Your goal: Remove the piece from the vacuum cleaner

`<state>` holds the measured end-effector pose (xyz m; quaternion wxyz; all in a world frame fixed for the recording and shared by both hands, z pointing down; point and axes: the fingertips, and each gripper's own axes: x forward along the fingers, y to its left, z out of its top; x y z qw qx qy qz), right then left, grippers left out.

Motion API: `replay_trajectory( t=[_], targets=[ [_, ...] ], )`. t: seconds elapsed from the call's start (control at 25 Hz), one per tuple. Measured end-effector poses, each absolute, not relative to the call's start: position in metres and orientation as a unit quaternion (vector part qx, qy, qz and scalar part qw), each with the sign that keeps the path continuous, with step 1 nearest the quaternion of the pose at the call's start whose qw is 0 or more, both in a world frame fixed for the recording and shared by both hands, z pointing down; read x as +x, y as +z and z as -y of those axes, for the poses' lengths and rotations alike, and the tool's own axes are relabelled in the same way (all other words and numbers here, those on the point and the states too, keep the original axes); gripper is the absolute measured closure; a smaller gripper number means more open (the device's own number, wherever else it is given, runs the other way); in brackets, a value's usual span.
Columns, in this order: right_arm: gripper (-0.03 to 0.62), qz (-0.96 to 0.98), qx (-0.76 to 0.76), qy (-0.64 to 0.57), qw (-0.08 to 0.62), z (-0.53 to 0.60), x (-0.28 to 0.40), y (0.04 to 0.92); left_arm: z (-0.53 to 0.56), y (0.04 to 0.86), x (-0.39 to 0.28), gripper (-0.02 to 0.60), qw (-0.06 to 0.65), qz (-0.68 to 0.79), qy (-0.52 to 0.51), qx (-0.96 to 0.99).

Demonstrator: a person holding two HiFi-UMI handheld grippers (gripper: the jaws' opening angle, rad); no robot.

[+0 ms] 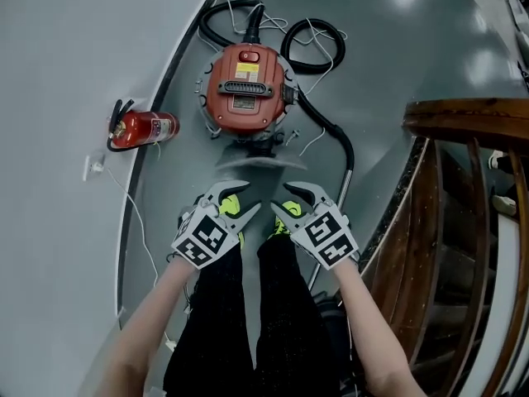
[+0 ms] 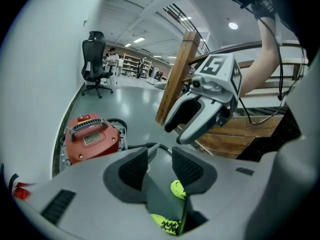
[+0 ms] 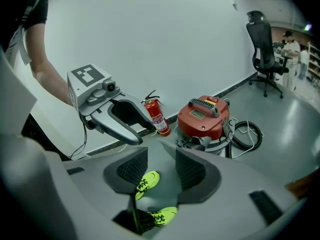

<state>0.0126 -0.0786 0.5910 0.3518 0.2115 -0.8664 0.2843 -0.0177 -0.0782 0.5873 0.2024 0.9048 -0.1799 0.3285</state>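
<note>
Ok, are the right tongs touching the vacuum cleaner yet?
Apart. The right gripper view shows the right tongs open and empty, with bare floor between their tips and the red vacuum cleaner. The head view shows the same gap.

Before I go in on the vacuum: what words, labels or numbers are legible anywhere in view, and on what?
No text is readable in any view.
Vacuum, lid plate: print too small to read.
Extinguisher, label: blurred, unreadable.
Left cube, right cube: square code patterns only, no letters or numbers.
</note>
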Motion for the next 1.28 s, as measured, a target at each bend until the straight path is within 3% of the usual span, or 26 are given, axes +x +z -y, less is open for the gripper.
replay_trajectory(
  t=[0.56,1.28],
  targets=[
    [0.388,0.865,0.211,0.241,0.386,0.089,0.005,0.655,0.095,0.654,-0.023,0.403,0.142,0.199,0.371,0.896],
    [0.361,0.852,0.211,0.167,0.448,0.112,0.007,0.711,0.119,0.713,-0.034,0.367,0.120,0.211,0.404,0.882]
  ],
)
